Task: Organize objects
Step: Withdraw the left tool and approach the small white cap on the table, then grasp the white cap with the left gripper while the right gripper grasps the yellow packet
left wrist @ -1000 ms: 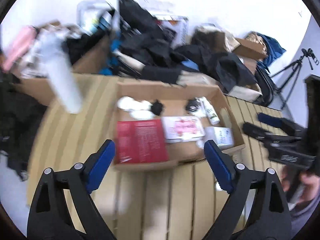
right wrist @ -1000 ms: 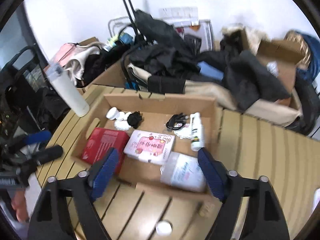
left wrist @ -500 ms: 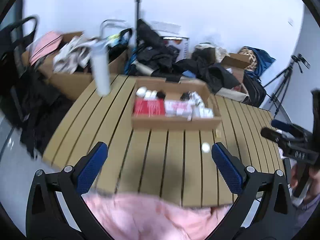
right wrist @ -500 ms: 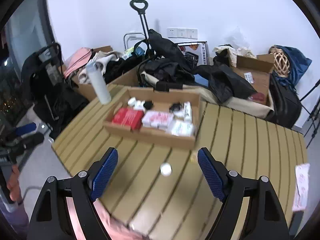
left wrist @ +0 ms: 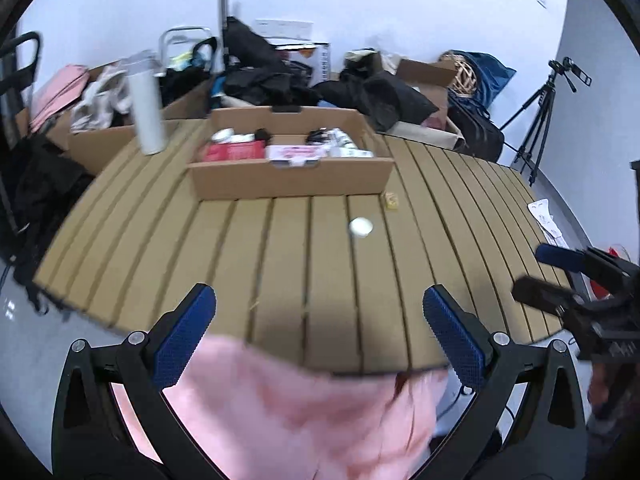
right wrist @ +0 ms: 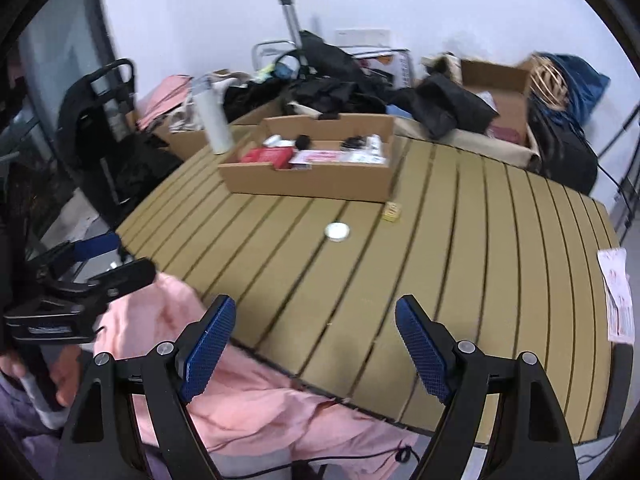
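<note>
Slatted surface (right wrist: 460, 240): box (right wrist: 312, 182) filled; white cap (right wrist: 337, 231), small yellow block (right wrist: 392, 211) loose. Left claw (left wrist: 320, 330), right claw (right wrist: 314, 338) both spread, empty. Risk: cap likely rolls if nudged.

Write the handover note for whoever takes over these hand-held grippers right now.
Left hand-held gripper: open, empty, at the table's near edge.
Right hand-held gripper: open, empty, likewise.
Cardboard box at the far side of the table already holds a red box, a pink packet and small items.
Left loose on the table: white round lid, small yellow piece. White bottle stands beside the box.
</note>
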The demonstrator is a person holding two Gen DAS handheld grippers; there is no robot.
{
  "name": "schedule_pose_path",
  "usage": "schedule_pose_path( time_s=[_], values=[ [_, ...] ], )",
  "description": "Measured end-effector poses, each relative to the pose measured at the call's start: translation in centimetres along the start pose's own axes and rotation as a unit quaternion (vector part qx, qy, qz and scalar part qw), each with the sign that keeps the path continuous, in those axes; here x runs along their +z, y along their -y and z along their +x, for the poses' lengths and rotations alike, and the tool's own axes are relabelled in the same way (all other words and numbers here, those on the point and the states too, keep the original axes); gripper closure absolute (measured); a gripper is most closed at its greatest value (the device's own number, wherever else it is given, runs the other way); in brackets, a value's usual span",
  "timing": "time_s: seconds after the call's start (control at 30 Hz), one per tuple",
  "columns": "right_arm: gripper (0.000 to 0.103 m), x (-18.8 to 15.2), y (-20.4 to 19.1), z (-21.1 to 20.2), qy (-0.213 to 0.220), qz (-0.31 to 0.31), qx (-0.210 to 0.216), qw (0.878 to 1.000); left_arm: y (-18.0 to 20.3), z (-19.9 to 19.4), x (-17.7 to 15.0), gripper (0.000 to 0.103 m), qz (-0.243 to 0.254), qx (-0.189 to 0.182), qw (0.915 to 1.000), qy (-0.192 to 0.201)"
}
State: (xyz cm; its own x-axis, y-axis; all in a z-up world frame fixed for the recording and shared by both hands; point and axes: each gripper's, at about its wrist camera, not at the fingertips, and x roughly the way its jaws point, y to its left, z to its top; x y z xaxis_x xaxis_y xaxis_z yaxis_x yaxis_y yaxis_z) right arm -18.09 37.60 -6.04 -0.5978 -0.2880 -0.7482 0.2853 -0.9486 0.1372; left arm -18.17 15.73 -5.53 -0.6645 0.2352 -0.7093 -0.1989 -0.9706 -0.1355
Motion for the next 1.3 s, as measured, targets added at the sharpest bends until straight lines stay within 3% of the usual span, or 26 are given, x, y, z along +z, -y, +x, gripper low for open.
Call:
schedule_pose_path(
  time_s=[0.07, 0.1, 0.17, 0.27, 0.37, 0.43, 0.47, 0.5, 0.57, 0.6, 0.7, 0.83, 0.97, 1.1, 1.13, 1.3],
  values=[
    [0.018, 0.0, 1.3, 0.6, 0.001, 0.009, -0.024, 1.0, 0.7, 3.9, 0.7, 0.005, -0.007, -0.007, 0.9998, -0.016],
    [0.018, 0.1, 1.9, 1.0, -0.002, 0.013, -0.044, 0.999, 1.0, 6.1, 1.1, 0.016, -0.008, -0.012, 0.9994, -0.03],
    [0.018, 0.3, 3.3, 2.2, -0.009, 0.023, -0.066, 0.998, 1.9, 10.2, 1.9, 0.027, -0.008, -0.02, 0.9981, -0.058],
    [0.018, 0.7, 5.4, 4.1, -0.013, 0.034, -0.048, 0.998, 3.5, 15.1, 2.7, 0.029, 0.003, 0.012, 0.9973, -0.073],
    [0.018, 1.4, 7.1, 6.6, -0.021, 0.045, -0.042, 0.998, 4.5, 18.2, 3.2, 0.029, 0.006, 0.001, 0.9969, -0.079],
    [0.018, 1.9, 8.2, 8.5, -0.025, 0.05, -0.033, 0.998, 4.7, 20.3, 3.5, 0.038, 0.008, 0.012, 0.9957, -0.091],
    [0.018, 2.3, 8.6, 9.5, -0.027, 0.051, -0.029, 0.998, 4.8, 21.3, 3.5, 0.051, 0.008, 0.012, 0.9946, -0.103],
    [0.019, 2.7, 9.1, 10.6, -0.029, 0.051, -0.027, 0.998, 4.7, 21.7, 3.2, 0.057, 0.008, 0.01, 0.9943, -0.106],
    [0.019, 3.4, 9.5, 12.1, -0.033, 0.049, -0.03, 0.998, 4.8, 21.6, 3.1, 0.074, 0.022, 0.008, 0.996, -0.086],
    [0.019, 3.9, 9.7, 12.8, -0.033, 0.046, -0.031, 0.998, 4.6, 21.4, 3.0, 0.078, 0.022, 0.005, 0.9966, -0.08],
    [0.019, 5.1, 10.0, 14.8, -0.03, 0.039, -0.025, 0.998, 3.3, 21.0, 3.0, 0.078, -0.012, -0.023, 0.9967, -0.076],
    [0.02, 6.7, 10.1, 19.0, -0.045, 0.04, -0.037, 0.998, 1.5, 20.0, 3.1, 0.078, -0.04, -0.017, 0.9949, -0.091],
    [0.032, 7.8, 9.6, 22.8, -0.059, 0.046, -0.055, 0.996, -0.8, 17.8, 3.5, 0.078, -0.068, 0.001, 0.995, -0.073],
    [0.079, 8.0, 8.9, 24.3, -0.052, 0.031, -0.114, 0.992, -2.0, 15.5, 3.3, 0.078, -0.055, 0.046, 0.9959, -0.056],
    [0.079, 7.9, 8.6, 24.2, -0.054, 0.019, -0.13, 0.99, -2.4, 14.9, 3.1, 0.078, -0.058, 0.05, 0.9955, -0.055],
    [0.079, 6.4, 8.4, 21.6, -0.065, 0.023, -0.118, 0.991, -4.3, 11.1, 2.7, 0.078, -0.07, 0.056, 0.9949, -0.044]
  ],
)
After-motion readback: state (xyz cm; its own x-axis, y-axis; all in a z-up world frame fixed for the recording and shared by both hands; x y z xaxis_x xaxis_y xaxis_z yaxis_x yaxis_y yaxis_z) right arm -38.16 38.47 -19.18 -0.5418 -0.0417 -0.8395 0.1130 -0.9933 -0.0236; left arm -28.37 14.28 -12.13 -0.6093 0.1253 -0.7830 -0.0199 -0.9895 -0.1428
